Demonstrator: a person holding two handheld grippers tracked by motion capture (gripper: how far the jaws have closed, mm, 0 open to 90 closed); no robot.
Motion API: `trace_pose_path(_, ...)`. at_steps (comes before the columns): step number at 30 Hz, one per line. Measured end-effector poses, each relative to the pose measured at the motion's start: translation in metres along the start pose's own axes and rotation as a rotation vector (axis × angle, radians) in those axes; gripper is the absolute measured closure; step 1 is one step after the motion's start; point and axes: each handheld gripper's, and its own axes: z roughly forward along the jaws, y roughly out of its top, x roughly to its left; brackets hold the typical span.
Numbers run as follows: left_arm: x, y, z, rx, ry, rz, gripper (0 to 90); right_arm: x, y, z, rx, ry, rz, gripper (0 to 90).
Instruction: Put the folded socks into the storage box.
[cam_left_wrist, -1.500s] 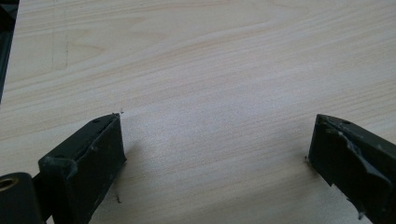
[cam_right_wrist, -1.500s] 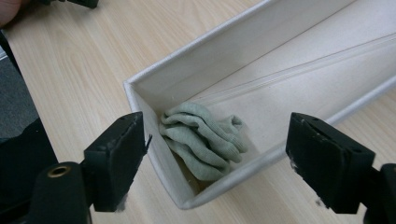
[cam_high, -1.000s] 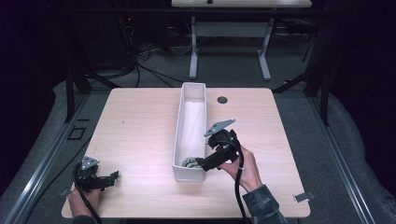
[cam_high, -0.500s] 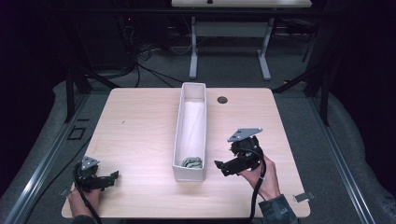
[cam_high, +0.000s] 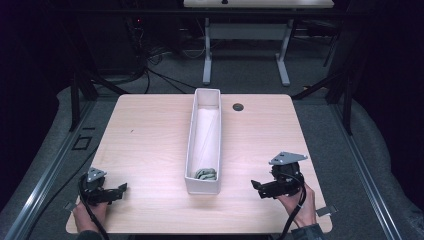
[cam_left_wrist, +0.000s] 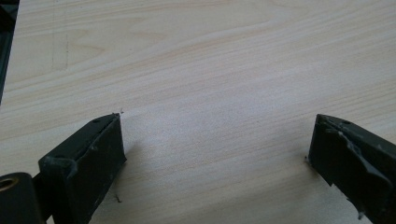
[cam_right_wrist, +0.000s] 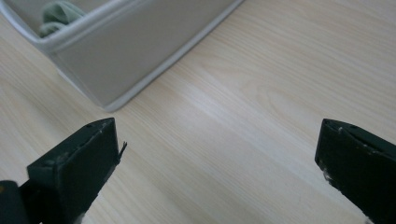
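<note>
A long white bin (cam_high: 204, 175) stands lengthwise in the middle of the wooden table (cam_high: 150, 135). A crumpled grey-green cloth (cam_high: 206, 174) lies inside its near end; the cloth (cam_right_wrist: 56, 15) also peeks over the bin wall (cam_right_wrist: 140, 51) in the right gripper view. My right gripper (cam_high: 256, 188) rests low at the table's front right, apart from the bin, open and empty (cam_right_wrist: 217, 154). At the front left corner my left gripper (cam_high: 122, 189) sits open over bare wood (cam_left_wrist: 217, 149), holding nothing.
A small dark round grommet (cam_high: 238, 106) is set in the table near the far edge, right of the bin. Beyond the table stand white desk legs (cam_high: 206, 55) and cables on a dark floor. Bare wood lies on both sides of the bin.
My right gripper has pulled back from the bin's near end, moving right and toward the front edge. The cloth stays in the bin. The left gripper has not moved.
</note>
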Motion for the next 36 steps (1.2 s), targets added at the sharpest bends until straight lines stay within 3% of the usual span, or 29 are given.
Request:
trace_pose_path(5,0.000,0.000,0.000,0.000,0.000,0.000,3.4,-0.012,-0.022,0.005,0.006,-0.013,0.038,0.0)
trace_pose_path(9,0.000,0.000,0.000,0.001,0.000,-0.001,3.4,-0.021,-0.041,0.012,0.012,-0.059,0.057,0.0)
trace_pose_path(10,0.000,0.000,0.000,0.000,-0.001,-0.001,3.4,-0.024,-0.047,0.015,-0.001,-0.036,0.070,0.0)
trace_pose_path(12,0.000,0.000,0.000,-0.001,-0.001,-0.002,3.4,-0.029,-0.056,0.019,0.005,-0.062,0.077,0.0)
trace_pose_path(16,0.000,0.000,0.000,0.001,-0.001,-0.001,3.4,-0.037,-0.072,0.028,0.003,-0.068,0.107,0.0)
trace_pose_path(23,0.000,0.000,0.000,0.001,-0.003,-0.002,3.4,-0.046,-0.086,0.036,0.023,-0.126,0.106,0.0)
trace_pose_path(24,0.000,0.000,0.000,0.001,-0.005,-0.002,3.4,-0.049,-0.088,0.038,0.015,-0.096,0.104,0.0)
trace_pose_path(29,0.000,0.000,0.000,0.000,-0.002,-0.002,3.4,-0.051,-0.094,0.045,0.040,-0.131,0.100,0.0)
trace_pose_path(36,0.000,0.000,0.000,0.003,-0.004,-0.003,3.4,-0.055,-0.096,0.050,0.047,-0.112,0.120,0.0)
